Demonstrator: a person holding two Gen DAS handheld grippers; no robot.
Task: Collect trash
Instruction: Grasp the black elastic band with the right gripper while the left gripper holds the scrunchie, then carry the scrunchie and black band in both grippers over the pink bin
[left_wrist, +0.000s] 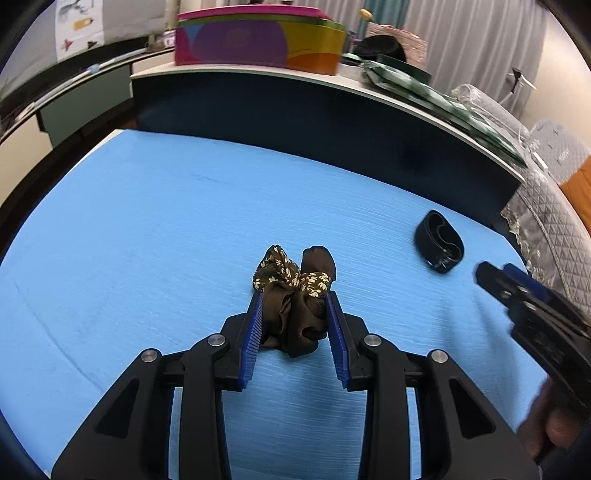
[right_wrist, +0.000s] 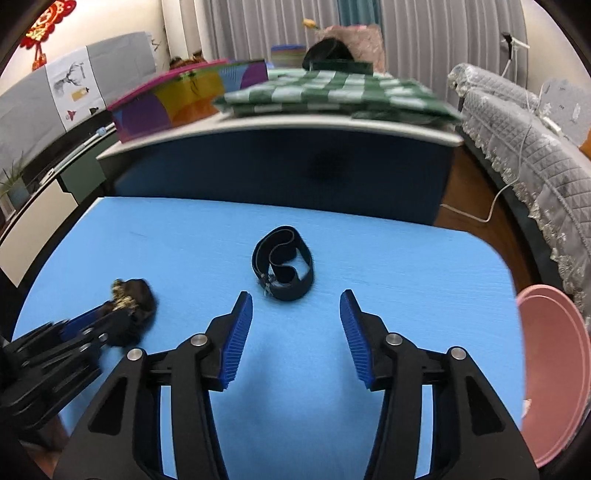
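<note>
On the blue mat (right_wrist: 406, 258), the left gripper (left_wrist: 294, 301) clamps a brown floral scrunchie (left_wrist: 295, 291). Right of it, a black band (right_wrist: 283, 263) lies just ahead of the right gripper (right_wrist: 296, 300), whose jaws gape empty. A pink bin (right_wrist: 557, 369) stands at the mat's right edge.

Both tongs, the left tongs (left_wrist: 294, 299) and the right tongs (right_wrist: 296, 301), share one build: matte black linkage arms, round silver pivot screws, and ribbed blue pads (right_wrist: 236, 343) lining the fingers.

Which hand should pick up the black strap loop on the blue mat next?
Right, probably. The right gripper is open and empty, with the black strap loop lying just ahead between its fingers. The left gripper is shut on the brown floral scrunchie.
</note>
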